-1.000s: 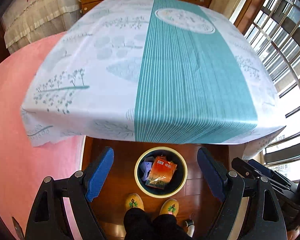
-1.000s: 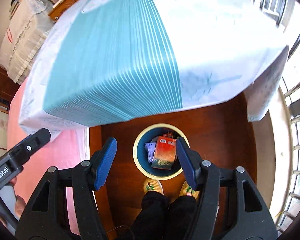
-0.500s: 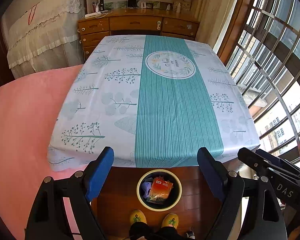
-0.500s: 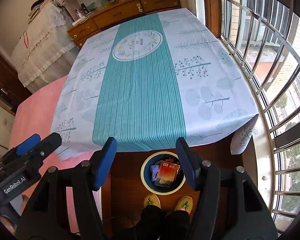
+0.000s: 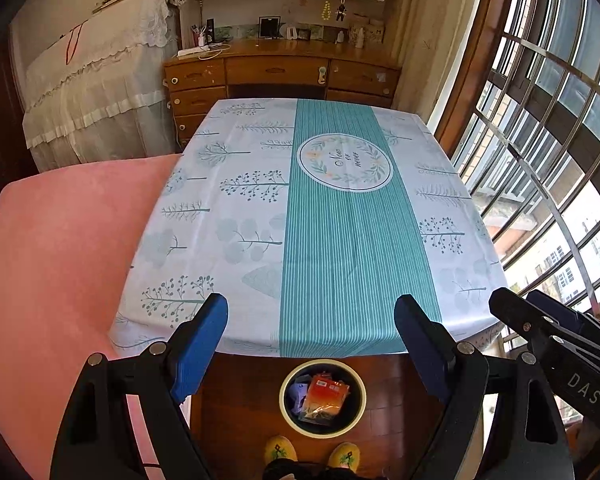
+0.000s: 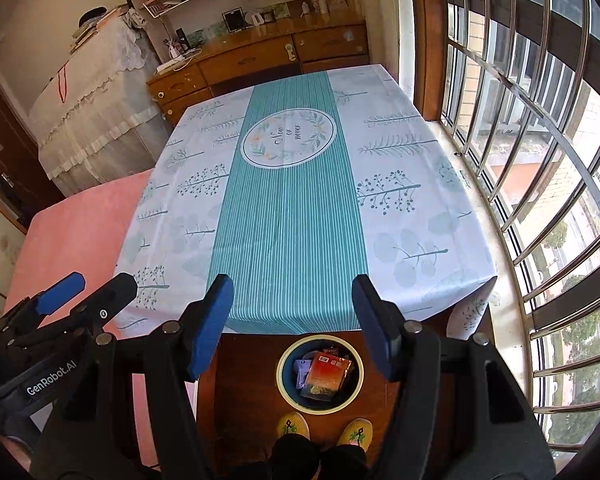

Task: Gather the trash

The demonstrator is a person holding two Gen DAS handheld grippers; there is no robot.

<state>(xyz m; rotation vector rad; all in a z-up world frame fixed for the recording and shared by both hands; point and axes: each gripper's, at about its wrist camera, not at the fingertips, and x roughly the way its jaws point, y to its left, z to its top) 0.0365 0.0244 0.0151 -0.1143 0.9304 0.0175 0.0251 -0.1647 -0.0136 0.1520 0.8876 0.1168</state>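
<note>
- We see the left tongs (image 5: 311, 322) held high above the near edge of the counter, blue pads spread wide apart with nothing between them.
- We see the right tongs (image 6: 293, 306) held likewise, their blue pads (image 6: 210, 326) apart and empty; the left tongs also show at the lower left of the right wrist view (image 6: 88, 294), and the right tongs at the lower right of the left wrist view (image 5: 540, 320).
- Below and between the pads stands the trash bin (image 5: 288, 412), a round vessel with a pale yellow rim and a dark blue inside, on the dark wooden floor (image 5: 236, 400) just in front of the counter's near edge.
- In the bin we find the trash: an orange-red wrapper (image 5: 325, 394) with a small white label near its top and a darker, speckled lower end, lying uppermost; beside it, to the left, a pale lilac packet (image 5: 299, 393). The same wrapper (image 6: 327, 372) shows in the right wrist view.
- Just near the bin are two yellow slippers (image 5: 280, 449) with a dark embroidered motif.
- The counter (image 5: 220, 220) bears a white cloth printed with grey-green trees, a teal striped band down its middle and a round wreath emblem.
- To the left lies a pink bed (image 5: 60, 240); beyond the counter, a wooden dresser (image 5: 276, 70); to the right, a barred window (image 5: 548, 140).
</note>
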